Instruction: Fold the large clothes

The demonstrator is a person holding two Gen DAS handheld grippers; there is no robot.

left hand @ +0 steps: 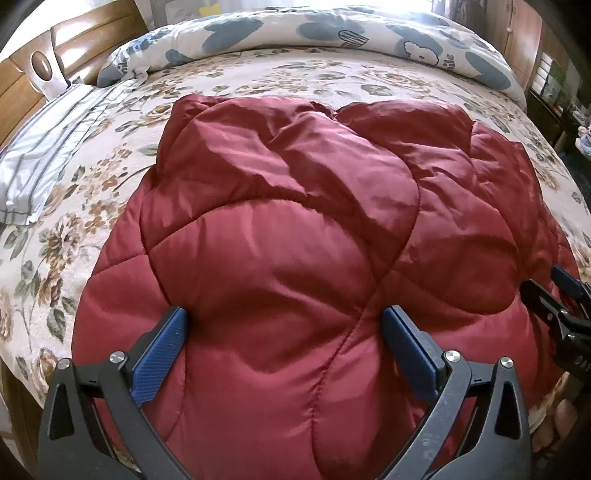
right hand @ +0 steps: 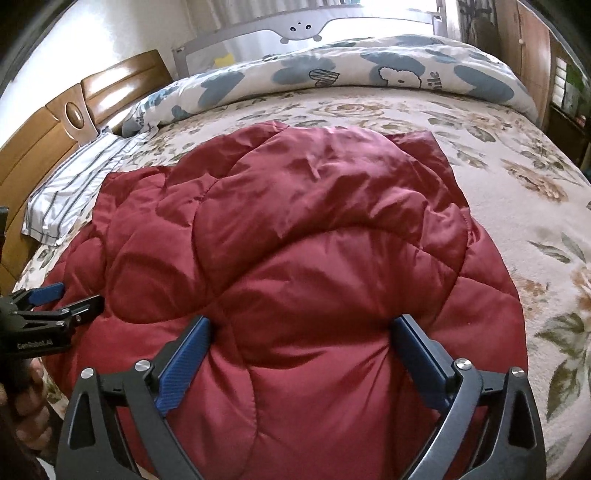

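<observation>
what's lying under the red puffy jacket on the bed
The red quilted jacket lies on a floral bedspread, which shows all round it. Whatever sits directly beneath the jacket is covered. Both open claws, left and right, press on its near end.

Free room and obstacles on the bed point(right hand: 517, 206). The red quilted coat point(left hand: 295, 229) lies as a bulky mound over the near middle of the bed, filling the space directly ahead of both grippers. The left hand-held gripper point(left hand: 284, 332) and right hand-held gripper point(right hand: 301, 343), jaws spread, sit side by side at the coat's near edge, close together. Open floral bedspread lies right of the coat and beyond it. To the left, a striped pillow point(right hand: 70, 188) and the wooden headboard point(left hand: 22, 92) bound the passage. A rolled duvet point(right hand: 332, 74) blocks the far edge; behind it stands what appears to be a bed rail point(right hand: 258, 33).
</observation>
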